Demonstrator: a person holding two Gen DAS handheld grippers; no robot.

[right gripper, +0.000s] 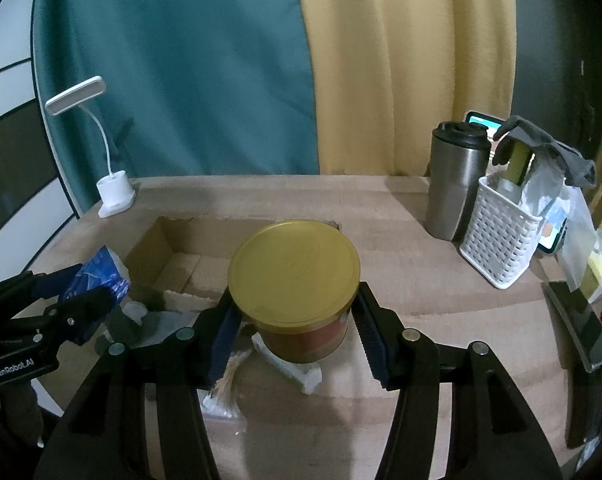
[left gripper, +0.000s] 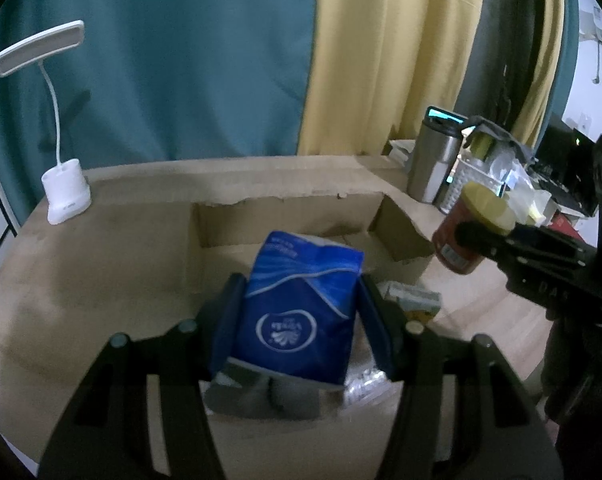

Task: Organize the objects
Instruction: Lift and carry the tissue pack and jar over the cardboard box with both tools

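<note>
My left gripper [left gripper: 299,304] is shut on a blue tissue pack [left gripper: 301,312], held up in front of an open cardboard box [left gripper: 289,220]. In the right wrist view the same left gripper [right gripper: 89,296] and the tissue pack [right gripper: 101,276] show at the left edge beside the box [right gripper: 169,256]. My right gripper [right gripper: 295,312] is shut on a red can with a gold lid [right gripper: 295,272], carried above the table. In the left wrist view the can [left gripper: 469,236] hangs at the right in the right gripper [left gripper: 489,236].
A white desk lamp [right gripper: 113,192] stands at the back left. A steel tumbler [right gripper: 455,184] and a white perforated basket [right gripper: 501,240] stand at the back right, with a phone [right gripper: 581,324] near the right edge. Small white items [right gripper: 289,364] and a small carton [left gripper: 415,300] lie on the table.
</note>
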